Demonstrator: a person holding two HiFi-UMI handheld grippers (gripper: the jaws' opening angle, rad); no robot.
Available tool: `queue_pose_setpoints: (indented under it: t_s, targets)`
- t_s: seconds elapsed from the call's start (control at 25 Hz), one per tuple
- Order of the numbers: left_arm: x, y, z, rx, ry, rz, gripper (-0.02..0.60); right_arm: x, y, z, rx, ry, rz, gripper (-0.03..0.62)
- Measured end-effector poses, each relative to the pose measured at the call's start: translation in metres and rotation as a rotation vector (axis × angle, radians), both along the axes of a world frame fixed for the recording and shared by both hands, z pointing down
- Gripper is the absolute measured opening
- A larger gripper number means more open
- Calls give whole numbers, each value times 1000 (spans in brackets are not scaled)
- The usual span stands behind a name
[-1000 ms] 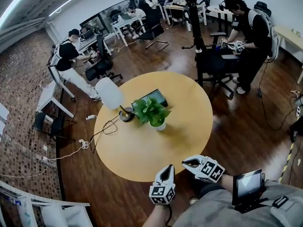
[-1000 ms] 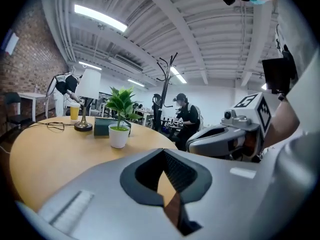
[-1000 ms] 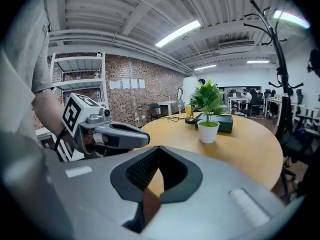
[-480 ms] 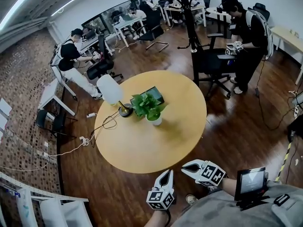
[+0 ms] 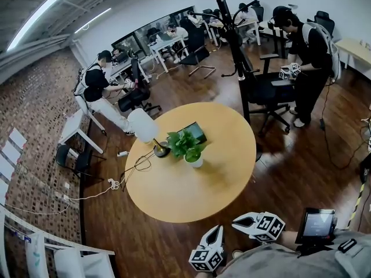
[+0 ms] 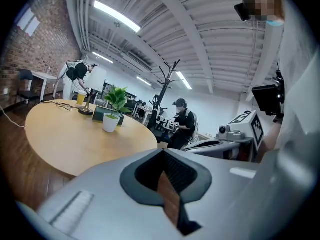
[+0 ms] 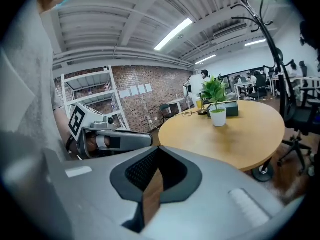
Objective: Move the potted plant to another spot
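A green leafy plant in a small white pot [image 5: 193, 160] stands near the middle of the round wooden table [image 5: 174, 201]; the left gripper view shows the pot [image 6: 110, 122] far off, and the right gripper view has the pot [image 7: 218, 117] too. My left gripper [image 5: 218, 229] and right gripper [image 5: 236, 219] hover off the table's near edge, well short of the plant. Both are shut with nothing between the jaws. In each gripper view the jaws meet, the left gripper [image 6: 161, 149] and the right gripper [image 7: 158, 149] alike.
A lamp with a white shade [image 5: 143, 126] and a dark box [image 5: 193, 132] stand behind the plant, with cables [image 5: 139, 164] trailing off the table's left side. A black office chair [image 5: 268, 92] and a coat rack [image 5: 229, 28] stand beyond. Several people work around the room.
Both grippers and the head camera have drawn back from the table; the grippers sit lower in the head view, farther from the table edge. The plant has not moved.
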State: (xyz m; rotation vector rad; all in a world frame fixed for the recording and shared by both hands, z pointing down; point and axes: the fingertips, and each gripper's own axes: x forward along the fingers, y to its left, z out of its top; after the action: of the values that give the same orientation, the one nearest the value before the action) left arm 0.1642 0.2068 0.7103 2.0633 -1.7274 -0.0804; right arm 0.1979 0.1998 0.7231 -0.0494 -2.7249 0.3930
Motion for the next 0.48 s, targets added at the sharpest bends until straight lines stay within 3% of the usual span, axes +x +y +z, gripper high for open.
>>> queue_pose_setpoints:
  t_s: [0.48]
  targets:
    - [3,-17,-3,21,-8,-35,6,9,-12,0,-12,-19,9,0]
